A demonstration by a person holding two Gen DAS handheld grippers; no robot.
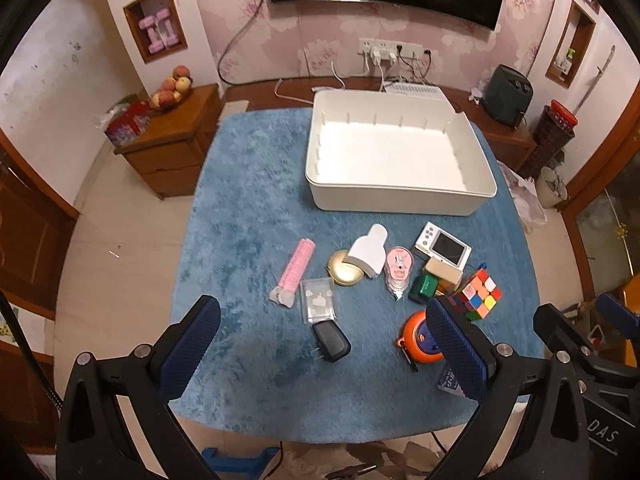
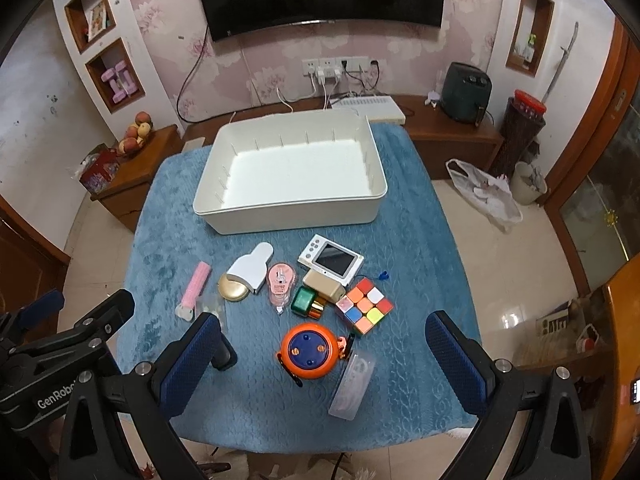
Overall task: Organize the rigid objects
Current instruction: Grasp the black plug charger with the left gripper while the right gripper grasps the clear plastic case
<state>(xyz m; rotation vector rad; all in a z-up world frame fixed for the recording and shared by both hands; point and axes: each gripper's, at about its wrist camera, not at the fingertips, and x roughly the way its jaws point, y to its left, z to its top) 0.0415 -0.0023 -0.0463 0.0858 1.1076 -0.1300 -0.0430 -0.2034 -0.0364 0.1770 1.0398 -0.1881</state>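
An empty white bin (image 1: pixel 400 196) (image 2: pixel 292 210) stands at the far side of a blue-covered table. In front of it lie several small objects: a pink comb (image 1: pixel 296 266), a gold compact (image 1: pixel 346 274), a white bottle-shaped piece (image 1: pixel 368 252), a small white screen device (image 1: pixel 442 246), a colour cube (image 2: pixel 365 308), an orange round reel (image 2: pixel 308 350), a black charger plug (image 1: pixel 331 344) and a clear plastic case (image 2: pixel 354 384). My left gripper (image 1: pixel 320 344) is open above the plug. My right gripper (image 2: pixel 324 356) is open above the orange reel. Both are empty.
A wooden cabinet (image 1: pixel 172 148) with a fruit bowl stands left of the table. A TV bench with a black appliance (image 2: pixel 466 92) runs behind it. A plastic bag (image 2: pixel 484 194) and a waste bin lie on the floor at the right.
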